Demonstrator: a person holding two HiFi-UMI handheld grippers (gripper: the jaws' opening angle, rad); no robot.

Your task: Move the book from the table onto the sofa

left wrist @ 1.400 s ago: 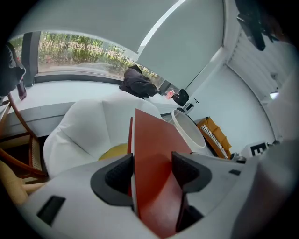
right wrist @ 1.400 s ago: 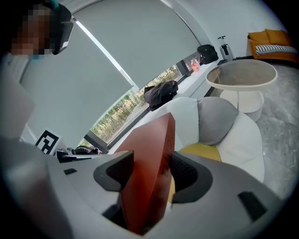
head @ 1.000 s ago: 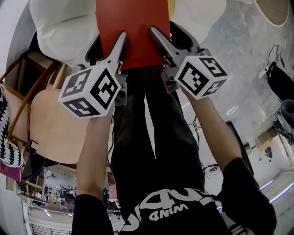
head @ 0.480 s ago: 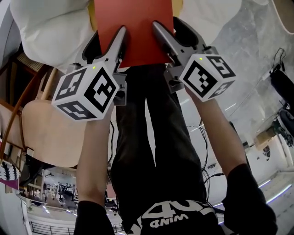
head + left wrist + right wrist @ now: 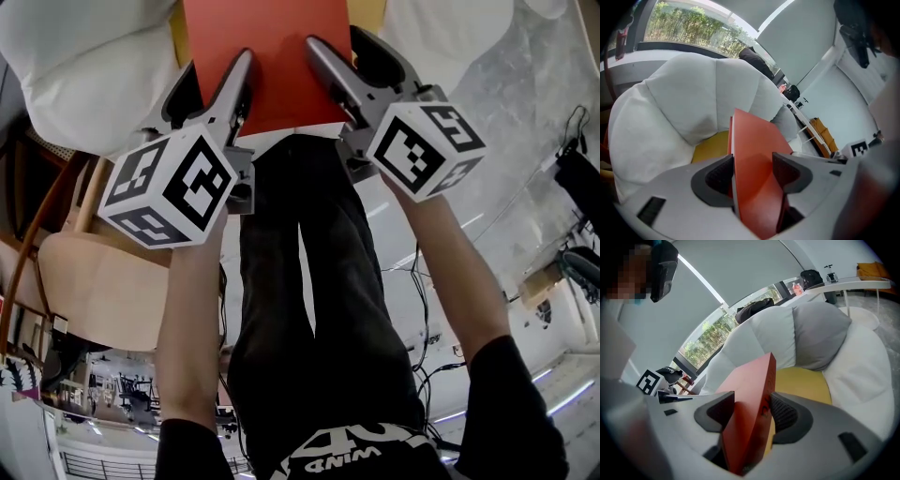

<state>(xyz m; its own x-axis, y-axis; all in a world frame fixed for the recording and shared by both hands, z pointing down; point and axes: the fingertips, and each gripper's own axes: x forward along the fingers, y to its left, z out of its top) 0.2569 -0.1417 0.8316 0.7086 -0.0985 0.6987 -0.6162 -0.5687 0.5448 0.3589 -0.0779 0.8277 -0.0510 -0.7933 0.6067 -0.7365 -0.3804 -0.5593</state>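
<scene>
Carrying the red book [image 5: 265, 56] clamped from both sides, the left gripper [image 5: 752, 171] and right gripper [image 5: 752, 414] have edged further over the white sofa [image 5: 84, 75], so the book now hangs above its yellow seat cushion [image 5: 710, 146], seemingly ready for lowering.

One red book [image 5: 265, 66]. Two grippers: the left gripper [image 5: 752, 171] and the right gripper [image 5: 752, 414]. Each has two jaws, four in all. Two marker cubes: the left cube [image 5: 169, 187] and the right cube [image 5: 427, 136].

One white sofa [image 5: 675, 93], with two cushions on it. In the right gripper view, the yellow seat cushion [image 5: 804, 383] is near the centre and the grey cushion [image 5: 818, 336] is at one o'clock.

One wooden chair [image 5: 103, 291] at nine o'clock in the head view.

One white desk [image 5: 848, 284] at two o'clock in the right gripper view, with one pink bottle [image 5: 796, 287] and one black bag [image 5: 810, 277] at its left end.
</scene>
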